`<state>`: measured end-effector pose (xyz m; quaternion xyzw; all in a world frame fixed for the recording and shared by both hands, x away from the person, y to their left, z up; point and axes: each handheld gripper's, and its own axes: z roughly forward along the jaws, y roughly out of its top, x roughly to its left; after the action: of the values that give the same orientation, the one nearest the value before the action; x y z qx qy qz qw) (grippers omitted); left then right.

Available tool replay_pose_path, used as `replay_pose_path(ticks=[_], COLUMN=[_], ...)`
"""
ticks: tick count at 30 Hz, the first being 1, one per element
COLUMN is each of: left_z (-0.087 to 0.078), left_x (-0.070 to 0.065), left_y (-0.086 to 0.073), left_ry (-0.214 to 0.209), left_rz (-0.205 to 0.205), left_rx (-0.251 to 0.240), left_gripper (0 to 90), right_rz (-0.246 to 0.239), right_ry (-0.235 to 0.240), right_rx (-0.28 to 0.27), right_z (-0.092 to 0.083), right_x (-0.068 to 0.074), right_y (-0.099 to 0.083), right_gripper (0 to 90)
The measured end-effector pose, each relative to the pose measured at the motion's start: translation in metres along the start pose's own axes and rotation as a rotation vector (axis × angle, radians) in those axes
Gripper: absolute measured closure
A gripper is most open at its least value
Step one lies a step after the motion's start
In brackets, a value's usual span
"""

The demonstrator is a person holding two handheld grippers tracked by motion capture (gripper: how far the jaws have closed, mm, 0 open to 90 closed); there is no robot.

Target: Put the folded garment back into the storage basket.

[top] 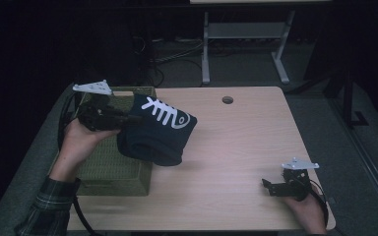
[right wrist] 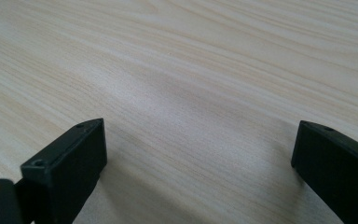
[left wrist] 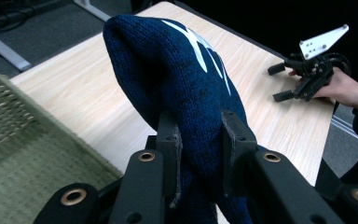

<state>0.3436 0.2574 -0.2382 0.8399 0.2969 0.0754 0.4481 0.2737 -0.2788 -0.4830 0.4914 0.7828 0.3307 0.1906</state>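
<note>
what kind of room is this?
Probably a lab or office workroom: a plain wooden desk with a cable hole, loose cables on grey carpet, another desk's metal frame behind.

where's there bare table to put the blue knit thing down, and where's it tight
The light wooden table is bare across its middle and far right, between the green woven basket at the left edge and the open right gripper at the near right corner. It is crowded at the left, where the left gripper holds the dark blue knitted hat over the basket's rim.
</note>
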Motion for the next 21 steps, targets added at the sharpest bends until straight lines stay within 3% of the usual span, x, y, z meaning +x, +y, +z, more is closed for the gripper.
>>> replay_pose_path(ticks=[11,21], left_z=[-0.040,-0.073], left_x=[0.008,0.020], left_y=[0.003,-0.003], left_ry=[0.075,0.130], left_rz=[-0.007,-0.041], left_rx=[-0.022,-0.055], left_gripper=[72.5,72.5], right_rz=[0.005,0.006], right_ry=[-0.003,-0.003], right_rx=[0.001,0.001], right_z=[0.000,0.000], right_x=[0.000,0.000], right_y=[0.000,0.000], right_gripper=[3.1,3.0])
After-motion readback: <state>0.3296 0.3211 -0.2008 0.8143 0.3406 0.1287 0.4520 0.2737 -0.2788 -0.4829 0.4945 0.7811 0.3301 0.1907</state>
